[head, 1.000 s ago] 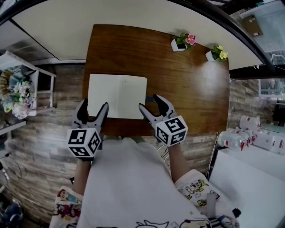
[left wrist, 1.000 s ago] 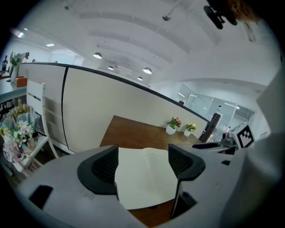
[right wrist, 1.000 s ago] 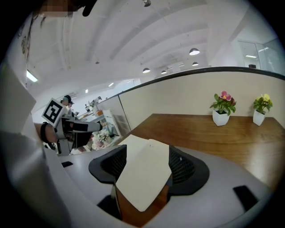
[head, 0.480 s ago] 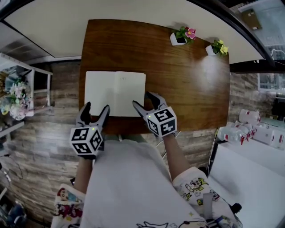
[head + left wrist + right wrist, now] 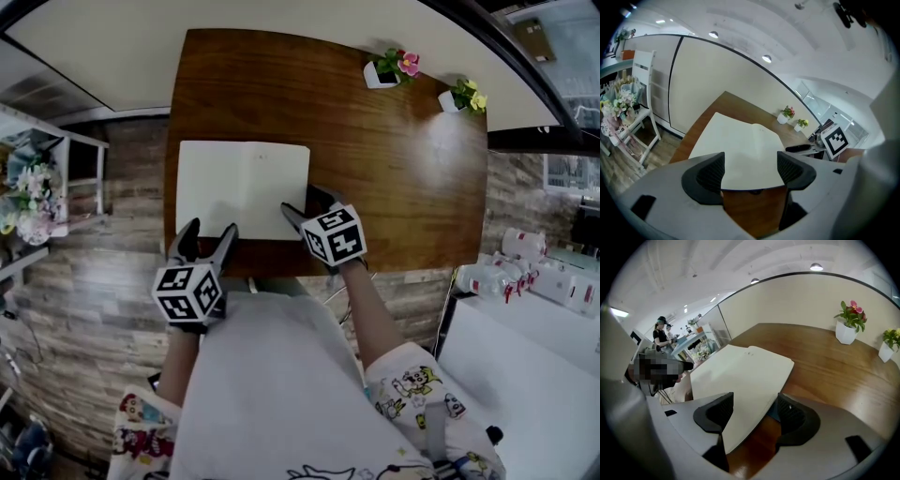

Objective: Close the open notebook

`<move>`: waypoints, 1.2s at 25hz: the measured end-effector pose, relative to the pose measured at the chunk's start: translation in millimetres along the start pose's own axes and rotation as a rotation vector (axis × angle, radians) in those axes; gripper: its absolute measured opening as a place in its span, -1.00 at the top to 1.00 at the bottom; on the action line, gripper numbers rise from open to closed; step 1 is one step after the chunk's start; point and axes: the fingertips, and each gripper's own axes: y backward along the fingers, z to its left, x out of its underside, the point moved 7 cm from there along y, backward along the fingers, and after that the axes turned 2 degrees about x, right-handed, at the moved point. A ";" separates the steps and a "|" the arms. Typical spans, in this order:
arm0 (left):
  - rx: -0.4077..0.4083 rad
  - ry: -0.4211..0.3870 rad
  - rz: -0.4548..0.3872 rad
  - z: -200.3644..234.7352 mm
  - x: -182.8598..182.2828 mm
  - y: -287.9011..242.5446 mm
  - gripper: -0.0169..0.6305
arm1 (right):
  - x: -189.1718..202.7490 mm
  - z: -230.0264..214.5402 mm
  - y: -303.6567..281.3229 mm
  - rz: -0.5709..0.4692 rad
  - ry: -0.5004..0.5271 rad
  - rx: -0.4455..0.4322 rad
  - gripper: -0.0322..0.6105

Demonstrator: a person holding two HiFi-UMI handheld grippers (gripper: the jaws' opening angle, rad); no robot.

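Note:
An open notebook [image 5: 242, 189] with blank white pages lies flat on the left half of the brown wooden table [image 5: 394, 169]. My right gripper [image 5: 302, 204] is open at the notebook's near right corner. In the right gripper view the right page's edge [image 5: 774, 391] runs between the jaws of this gripper [image 5: 754, 413], one jaw over the page and one beside it over the wood. My left gripper [image 5: 208, 234] is open at the table's front edge, just short of the notebook's near left side. The left gripper view shows the notebook [image 5: 740, 150] ahead of that gripper [image 5: 750, 168], with nothing held.
Two small white flower pots [image 5: 392, 67] [image 5: 461, 98] stand at the table's far right. A white shelf with flowers [image 5: 28, 202] is to the left. A white counter with bottles [image 5: 506, 281] is to the right. A person [image 5: 661, 333] stands far off.
My right gripper has moved forward and left until its jaws straddle the notebook's right edge. The left gripper has stayed near the front edge, shifting only slightly.

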 end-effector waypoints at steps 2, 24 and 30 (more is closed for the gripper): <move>0.003 0.014 0.006 0.0 4.5 -0.8 -0.05 | 1.2 -0.9 -4.2 0.027 0.014 0.002 0.09; 0.012 0.211 -0.049 0.4 36.4 10.2 -0.05 | -3.1 -4.6 -11.6 0.139 0.011 -0.011 0.07; 0.067 0.386 -0.091 -1.1 47.3 13.0 -0.05 | -3.5 -3.8 -11.4 0.131 0.009 -0.010 0.07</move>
